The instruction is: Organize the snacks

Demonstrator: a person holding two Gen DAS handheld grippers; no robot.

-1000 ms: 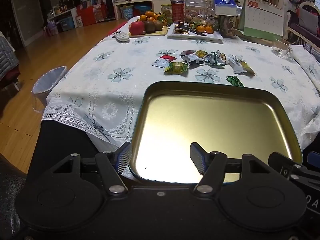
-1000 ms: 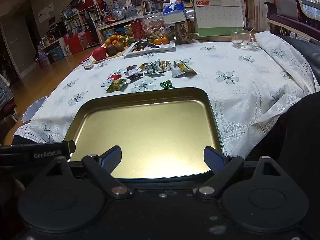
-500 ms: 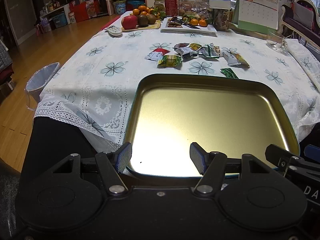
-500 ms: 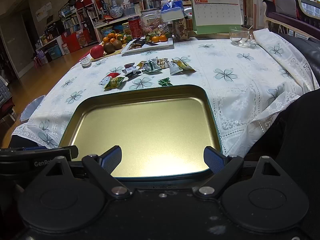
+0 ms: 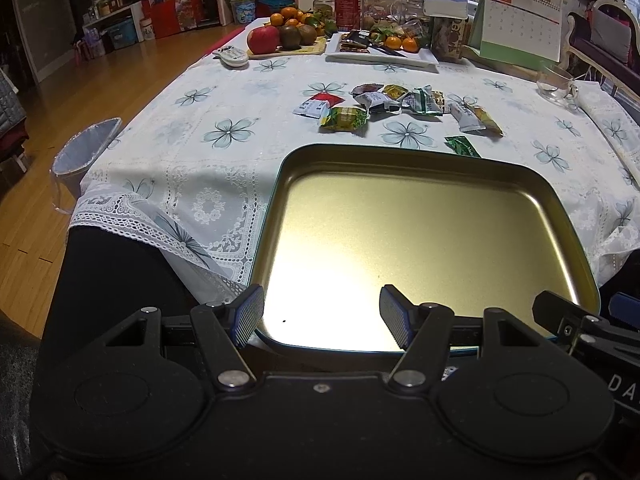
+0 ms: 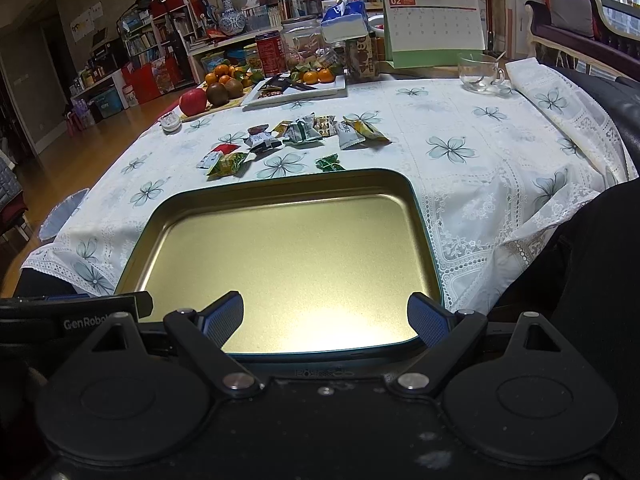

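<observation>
Since a second ago both views have drawn nearer the tabletop [image 5: 224, 148], and the snacks [image 5: 396, 108] sit lower in each than before. We see the gold tray [image 5: 424, 236] at the near edge of the tabletop, nothing in it, with the snacks lying in a loose row just beyond its far rim; one small green packet [image 5: 462, 146] lies closest to that rim. The left hand-held gripper [image 5: 322, 314] hangs over the tray's near left corner, jaws apart, holding nothing. The right hand-held gripper [image 6: 326, 316] hangs over the tray's near edge [image 6: 320, 354], jaws spread wide and empty too. Farther back stand a board of fruit [image 6: 212, 92], a white plate [image 6: 296, 90] and a calendar [image 6: 434, 28].
</observation>
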